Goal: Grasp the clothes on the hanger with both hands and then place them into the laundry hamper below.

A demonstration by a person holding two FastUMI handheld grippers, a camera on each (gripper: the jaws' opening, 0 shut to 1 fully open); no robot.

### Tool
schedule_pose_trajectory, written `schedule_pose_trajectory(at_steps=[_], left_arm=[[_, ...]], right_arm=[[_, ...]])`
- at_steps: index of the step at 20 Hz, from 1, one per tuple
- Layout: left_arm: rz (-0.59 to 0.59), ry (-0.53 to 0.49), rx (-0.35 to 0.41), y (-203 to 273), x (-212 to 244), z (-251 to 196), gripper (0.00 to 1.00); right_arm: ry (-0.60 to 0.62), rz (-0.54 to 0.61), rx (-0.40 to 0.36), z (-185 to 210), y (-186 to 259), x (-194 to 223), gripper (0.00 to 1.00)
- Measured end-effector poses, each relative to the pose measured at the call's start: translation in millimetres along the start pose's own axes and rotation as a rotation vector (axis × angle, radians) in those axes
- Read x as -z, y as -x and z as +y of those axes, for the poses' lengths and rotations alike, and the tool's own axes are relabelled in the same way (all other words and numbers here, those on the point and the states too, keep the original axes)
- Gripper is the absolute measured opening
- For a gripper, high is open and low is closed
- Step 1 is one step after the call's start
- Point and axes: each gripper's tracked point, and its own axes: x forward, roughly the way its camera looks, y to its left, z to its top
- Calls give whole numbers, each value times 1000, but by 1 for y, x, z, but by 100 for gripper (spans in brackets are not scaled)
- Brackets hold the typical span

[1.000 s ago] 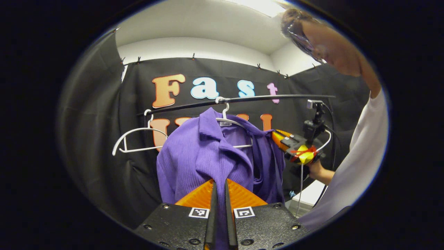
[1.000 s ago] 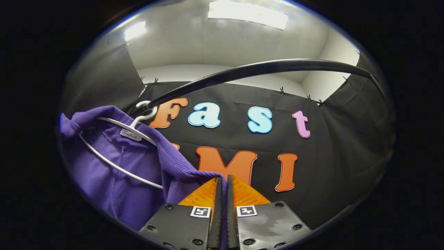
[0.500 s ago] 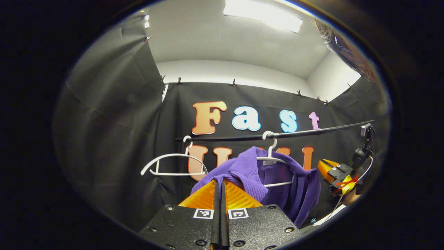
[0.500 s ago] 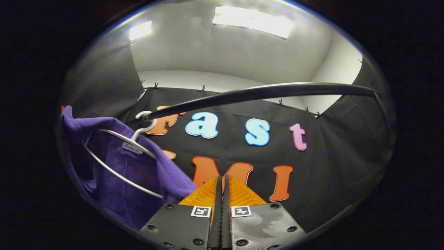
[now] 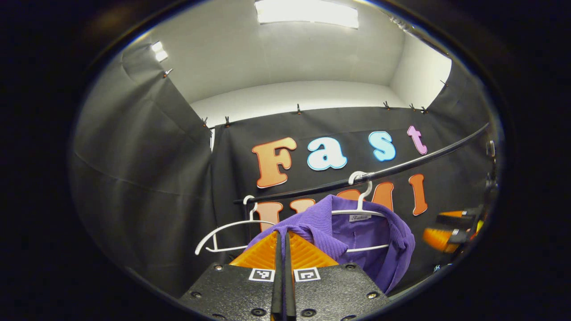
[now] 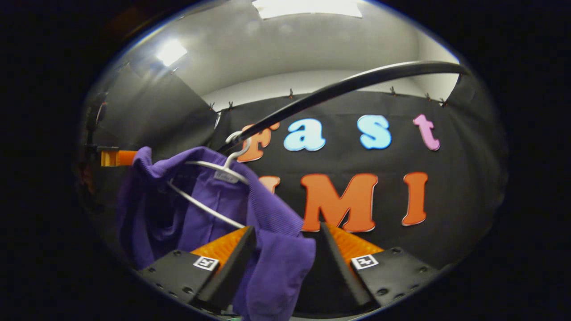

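A purple ribbed garment (image 5: 321, 220) hangs on a white hanger (image 5: 363, 189) from the black rail (image 5: 401, 167). My left gripper (image 5: 282, 236) is shut on a fold of the garment's near shoulder, low in the left gripper view. In the right gripper view the garment (image 6: 276, 214) drapes off the hanger (image 6: 236, 149). A flap of it hangs loose between the wide-apart fingers of my open right gripper (image 6: 287, 238). Neither finger (image 6: 227, 249) presses the cloth. The rail (image 6: 357, 82) arcs overhead.
An empty white hanger (image 5: 223, 228) hangs on the rail left of the garment. The booth's black cloth wall stands close behind the rail. The right gripper's body (image 5: 450, 225) shows blurred at the far right of the left gripper view.
My right gripper has opened and let go of the cloth it was pinching, which now hangs loose between its fingers. My left gripper stays shut on the garment.
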Motion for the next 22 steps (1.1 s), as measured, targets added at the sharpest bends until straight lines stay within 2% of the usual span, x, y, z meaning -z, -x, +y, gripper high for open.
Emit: schedule_pose_trajectory(at_steps=[1,2,3,5,7,8,9,12,17,22], left_arm=[[0,3,-3,1,0,2,2],[-2,5,-10,4,0,5,2],[-3,9,-15,4,-1,8,2],[-3,9,-26,8,-1,15,2],[-2,5,-45,13,-1,25,2],[-3,6,-52,16,-1,27,2],[-2,6,-58,17,-1,29,2],[2,5,-77,17,3,37,2],[-7,-41,-133,-2,5,51,2],[-49,-122,-168,-37,-7,60,5]], right_arm=[[-16,29,-10,12,-1,15,94],[-11,48,10,14,-7,27,94],[7,60,51,3,-8,37,98],[34,85,142,-23,-16,58,97],[18,167,164,-36,-24,89,98],[-8,193,170,-42,-24,100,94],[-30,196,180,-48,-28,103,79],[-54,105,229,-70,-20,69,9],[-61,-116,306,-115,-13,-31,7],[-68,-246,426,-177,-28,-87,7]])
